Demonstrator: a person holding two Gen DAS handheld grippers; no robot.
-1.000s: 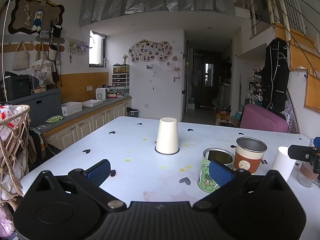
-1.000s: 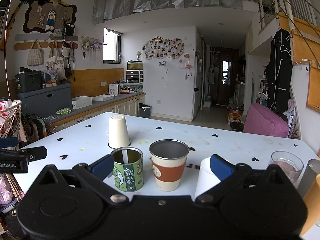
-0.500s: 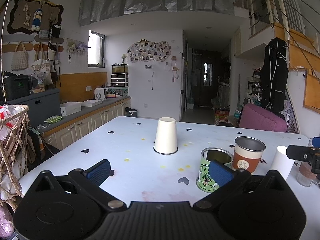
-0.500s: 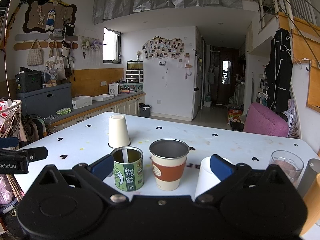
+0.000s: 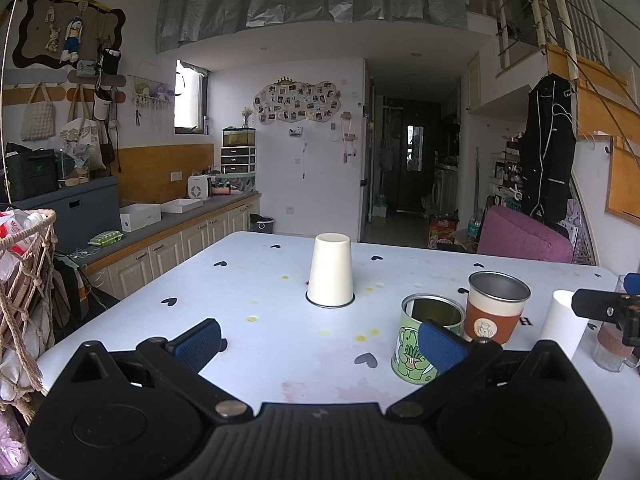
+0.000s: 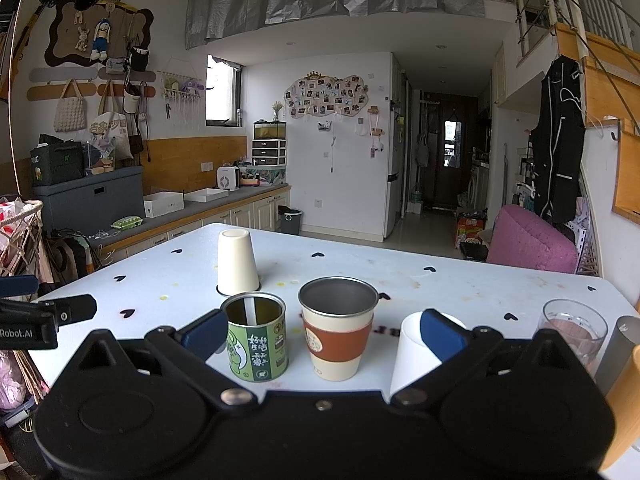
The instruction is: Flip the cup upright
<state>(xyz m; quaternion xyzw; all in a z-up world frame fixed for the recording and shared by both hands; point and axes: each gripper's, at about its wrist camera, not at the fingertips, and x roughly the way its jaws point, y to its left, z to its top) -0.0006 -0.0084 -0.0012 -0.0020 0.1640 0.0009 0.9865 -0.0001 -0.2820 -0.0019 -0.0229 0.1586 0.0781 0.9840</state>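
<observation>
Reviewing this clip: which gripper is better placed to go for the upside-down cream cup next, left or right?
Left, probably. The left gripper is open with the upside-down cup straight ahead and bare table between. From the right gripper, also open, the cup sits off to the left behind the green tin.

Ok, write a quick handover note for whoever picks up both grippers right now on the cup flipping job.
Left gripper: open, empty, lined up toward the upside-down cream paper cup, well short of it.
Right gripper: open, empty, behind the green tin and the brown-sleeved cup; a white cup sits by its right finger.
Done: nothing, the cream cup is not yet touched.
Left: grasp it, turn it rim up, set it on the white table.
</observation>
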